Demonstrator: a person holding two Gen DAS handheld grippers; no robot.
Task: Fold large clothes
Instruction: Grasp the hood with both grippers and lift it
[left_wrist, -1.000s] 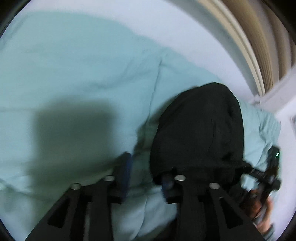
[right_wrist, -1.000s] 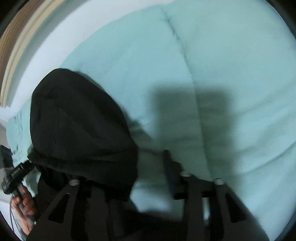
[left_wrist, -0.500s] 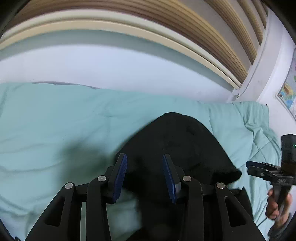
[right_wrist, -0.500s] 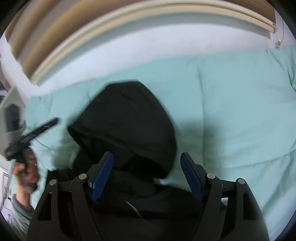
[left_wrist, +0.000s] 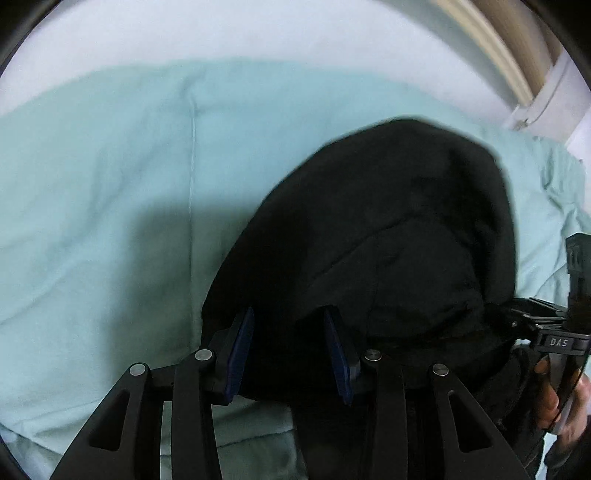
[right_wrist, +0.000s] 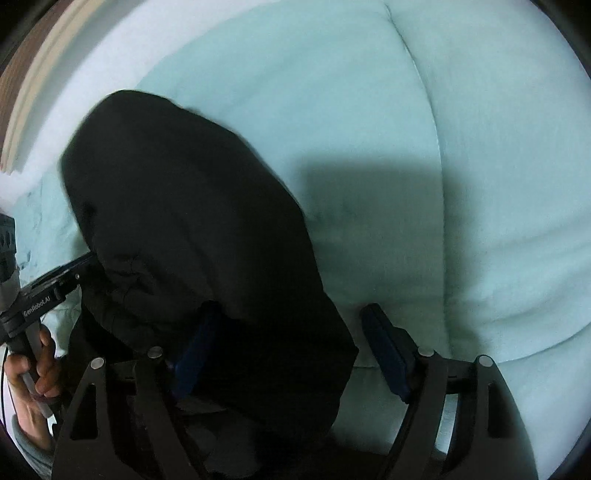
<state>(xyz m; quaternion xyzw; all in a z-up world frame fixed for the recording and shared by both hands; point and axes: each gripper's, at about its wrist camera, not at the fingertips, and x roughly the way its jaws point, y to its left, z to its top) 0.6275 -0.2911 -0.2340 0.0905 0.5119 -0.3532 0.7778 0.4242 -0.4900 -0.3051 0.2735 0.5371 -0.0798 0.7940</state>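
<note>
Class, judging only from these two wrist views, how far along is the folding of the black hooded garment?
Done: the black hooded garment lies on the mint duvet, hood spread out. In hand: the left gripper and right gripper are open, straddling the fabric below the hood, neither visibly clamped. Left: no fold shows in the visible part; the body is out of view.

You're working in a home bedroom, pale mint quilted duvet (left_wrist: 122, 206) with stitched seams spread over the bed, white wall (left_wrist: 258, 33) behind it, beige slatted headboard or panelling (left_wrist: 491, 40) curving along the upper edge.
</note>
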